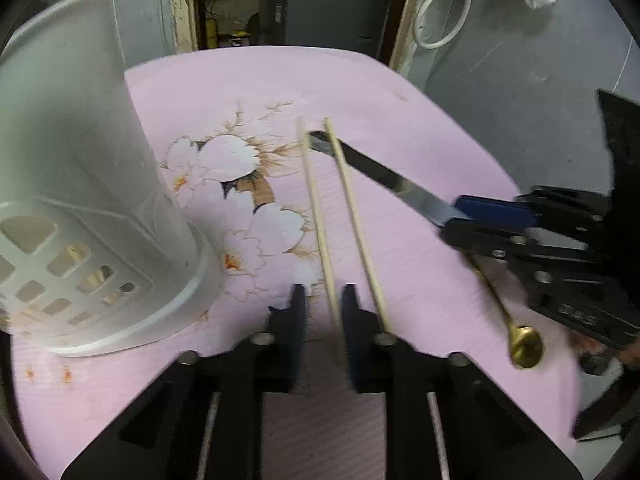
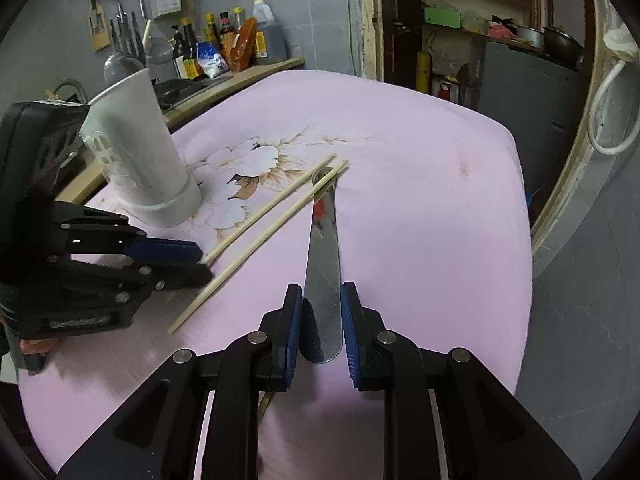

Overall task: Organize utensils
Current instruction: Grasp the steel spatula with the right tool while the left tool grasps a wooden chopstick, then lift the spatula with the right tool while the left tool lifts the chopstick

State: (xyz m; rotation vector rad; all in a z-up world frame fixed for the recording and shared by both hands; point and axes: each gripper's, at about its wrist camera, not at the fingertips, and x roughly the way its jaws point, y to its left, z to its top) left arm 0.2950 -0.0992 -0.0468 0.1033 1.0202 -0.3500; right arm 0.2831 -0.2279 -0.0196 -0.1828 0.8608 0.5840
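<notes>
My right gripper (image 2: 322, 312) clamps the metal spatula (image 2: 323, 248), left gripper (image 1: 322, 304) pinches one chopstick (image 1: 320, 216), both bound for the holder (image 1: 80, 184).

Home kitchen, sauce bottles (image 2: 224, 36), hanging knives (image 2: 124, 30)

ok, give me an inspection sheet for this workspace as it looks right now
Surface: pink floral mat.
Job's things: white holder upright on mat; two chopsticks; metal knife; gold spoon lying near the right claw.
Clutter: nothing seen on mat.
Grippers: left claw shut on one chopstick; right claw shut on knife.
Cables: white cord hanging on wall.
Surroundings: bottles and hanging tools behind; shelves through doorway.
</notes>
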